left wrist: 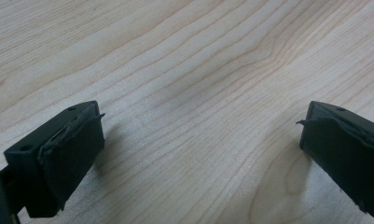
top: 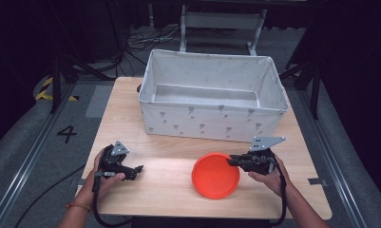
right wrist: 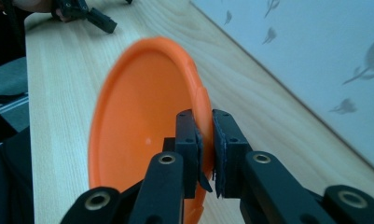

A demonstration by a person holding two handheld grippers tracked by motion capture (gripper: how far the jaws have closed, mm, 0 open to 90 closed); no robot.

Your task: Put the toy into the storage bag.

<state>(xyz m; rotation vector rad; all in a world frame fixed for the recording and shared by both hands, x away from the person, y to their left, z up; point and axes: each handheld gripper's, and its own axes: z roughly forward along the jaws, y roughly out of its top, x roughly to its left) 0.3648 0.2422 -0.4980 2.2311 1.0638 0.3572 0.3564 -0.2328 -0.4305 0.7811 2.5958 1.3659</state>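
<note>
Right gripper (right wrist: 206, 149), lower centre of its own view: jaws clamped on the rim of one round orange plastic plate (right wrist: 142, 121). Left gripper (left wrist: 201, 140): jaws wide apart, nothing between. One pale wooden table (top: 159, 185); one white patterned fabric bin (top: 212, 121) at upper centre.

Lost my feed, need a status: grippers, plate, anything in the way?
Right gripper shut on orange plate rim. Left gripper open, over bare table. Fabric bin behind the plate, nothing between them.
</note>
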